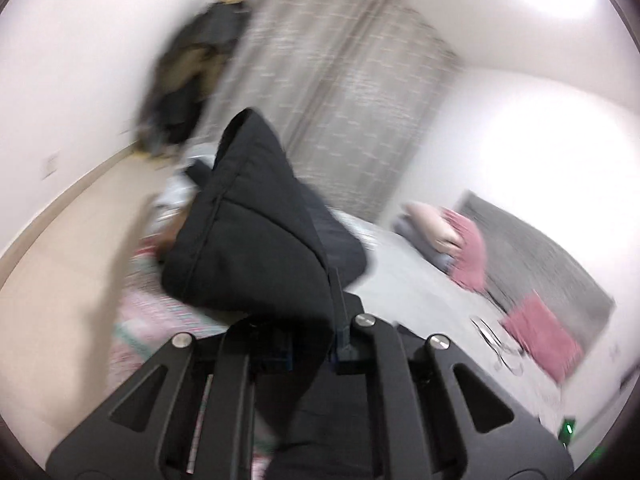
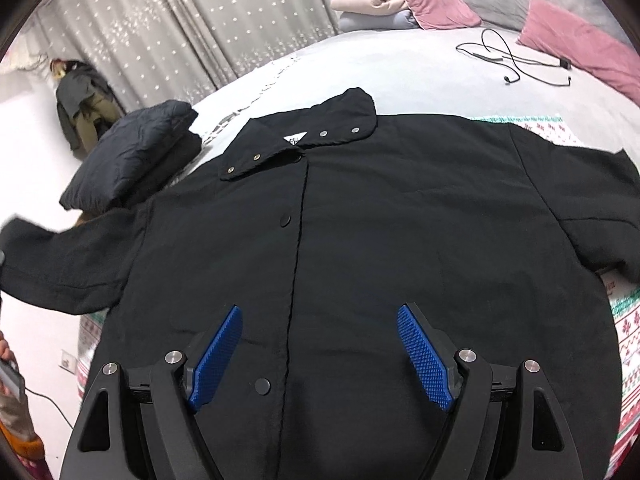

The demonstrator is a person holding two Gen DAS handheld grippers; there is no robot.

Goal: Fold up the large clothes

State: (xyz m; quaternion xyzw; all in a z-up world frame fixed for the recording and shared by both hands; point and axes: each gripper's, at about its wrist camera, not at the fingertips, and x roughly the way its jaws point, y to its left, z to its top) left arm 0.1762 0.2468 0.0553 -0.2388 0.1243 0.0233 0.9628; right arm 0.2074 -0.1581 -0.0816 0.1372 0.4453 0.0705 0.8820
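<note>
In the blurred left wrist view, the left gripper [image 1: 316,344] is closed on a fold of the black jacket [image 1: 256,240], lifted above the bed [image 1: 408,284]. In the right wrist view, the right gripper [image 2: 320,356] hangs wide open, holding nothing, above the jacket [image 2: 360,240], which lies flat, front up, across the bed [image 2: 400,68].

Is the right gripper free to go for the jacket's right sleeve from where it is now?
Probably yes. The right gripper is open and empty over the black jacket, and the sleeve lies flat and uncovered on the bed.
</note>
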